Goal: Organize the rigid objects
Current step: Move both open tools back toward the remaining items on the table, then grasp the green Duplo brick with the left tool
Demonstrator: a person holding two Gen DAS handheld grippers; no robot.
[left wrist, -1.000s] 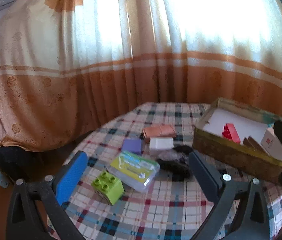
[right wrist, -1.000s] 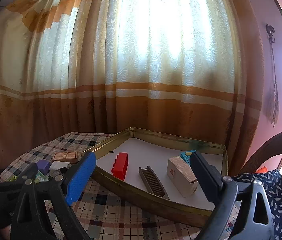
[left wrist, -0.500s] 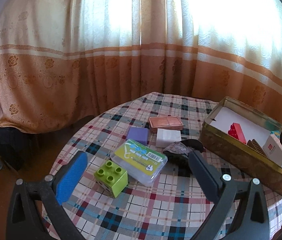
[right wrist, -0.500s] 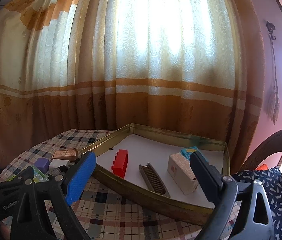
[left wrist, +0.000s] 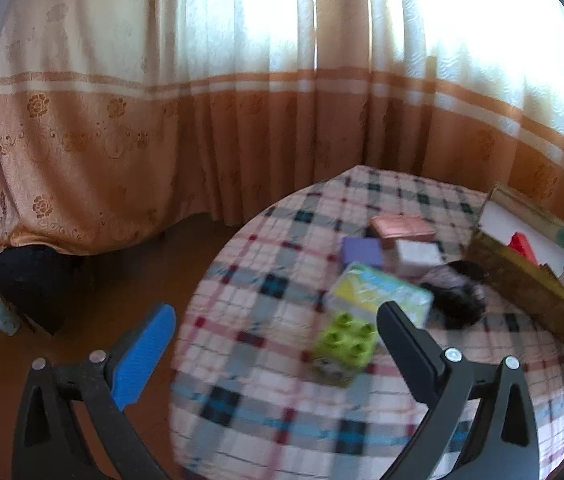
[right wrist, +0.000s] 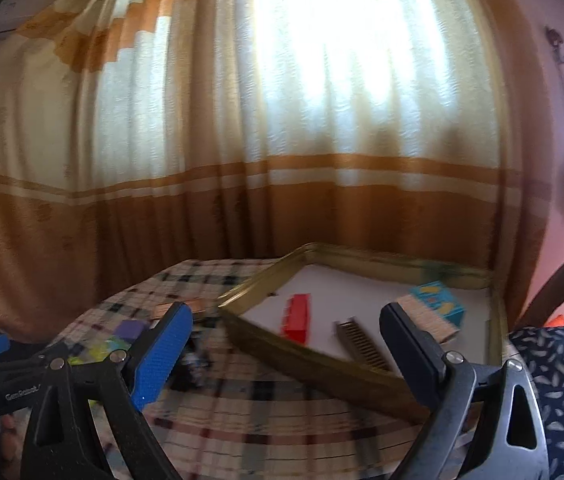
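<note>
Domestic room. Evidence: floor-length patterned curtains (right wrist: 282,140) across a lit window, a round table under a checked tablecloth (left wrist: 282,400), an upholstered chair (right wrist: 562,360) at its edge.

Daylight pours through the curtain (right wrist: 322,92), blown out to white glare at its upper middle in both views. The table (left wrist: 266,364) lies in softer light. Motion blur smears both pictures, worst on the blocks (left wrist: 344,350). Fisheye bending curves the edges, with black corners.
</note>
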